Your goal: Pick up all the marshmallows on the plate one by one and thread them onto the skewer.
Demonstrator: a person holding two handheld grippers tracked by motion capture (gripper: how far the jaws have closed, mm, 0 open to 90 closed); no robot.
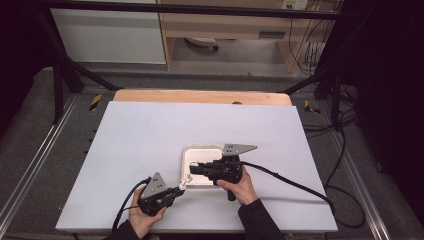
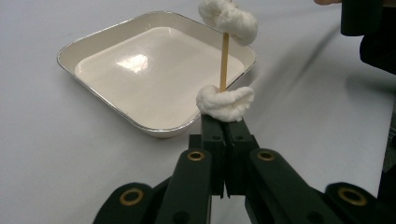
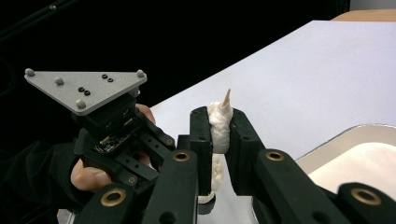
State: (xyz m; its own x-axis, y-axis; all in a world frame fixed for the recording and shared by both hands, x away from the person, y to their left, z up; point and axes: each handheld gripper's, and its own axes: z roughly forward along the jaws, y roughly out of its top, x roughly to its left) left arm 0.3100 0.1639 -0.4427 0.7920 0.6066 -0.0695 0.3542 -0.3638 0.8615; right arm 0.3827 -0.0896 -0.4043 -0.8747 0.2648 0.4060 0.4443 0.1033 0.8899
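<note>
Left gripper (image 1: 181, 189) clamped tight on the lower end of a thin wooden skewer (image 2: 224, 56), long axis running straight out from its jaws toward the right gripper (image 1: 196, 169), beside the white tray (image 1: 187, 152). Two ragged white marshmallow lumps (image 2: 225, 103) on the stick: one just beyond the left pads, the other pinched by the right gripper, pointed tip poking past. Skewer base hidden between the left jaws.
</note>
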